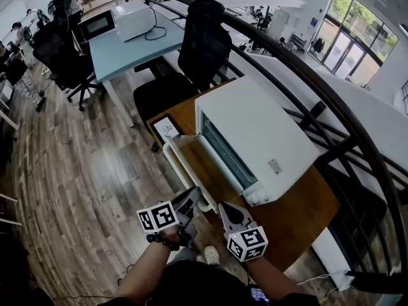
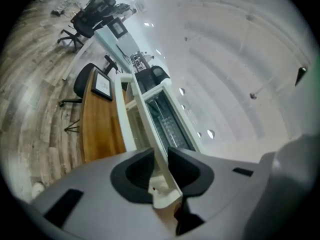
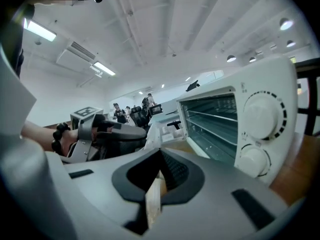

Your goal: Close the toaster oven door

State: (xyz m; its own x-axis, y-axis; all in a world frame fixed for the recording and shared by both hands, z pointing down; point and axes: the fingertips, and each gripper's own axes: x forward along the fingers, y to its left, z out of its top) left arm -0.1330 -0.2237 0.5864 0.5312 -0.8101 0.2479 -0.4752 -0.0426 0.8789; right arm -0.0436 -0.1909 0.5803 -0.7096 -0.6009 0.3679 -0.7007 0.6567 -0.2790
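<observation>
Left gripper (image 2: 159, 154): dark matte fingers (image 2: 132, 171), smooth and cupped, only slightly spread. They pinch the near end of the white-framed glass drop-down door (image 2: 162, 181), with pads against both faces of its thin white edge. In the head view this gripper (image 1: 193, 195) is at the door's outer near corner.

Right gripper (image 3: 161, 166): fingers (image 3: 175, 171) nearly together, the right-hand pad ribbed. A thin, pale cream strip fills the narrow gap and appears to run on into the door beyond, so I read it as a pinch on the door's near side edge. In the head view it (image 1: 223, 206) is just right of the left gripper, nearer the hinge.

Door (image 1: 197, 164): open, swung out to the left of the boxy white toaster oven (image 1: 255, 132), with a white bar handle along its far-left edge and a clear pane. The oven sits on a warm brown wooden tabletop (image 1: 306, 203).

Oven front (image 3: 260, 119): glossy white plastic, two round knobs stacked at the right. The cavity is open, with thin wire racks (image 3: 210, 119) inside.
</observation>
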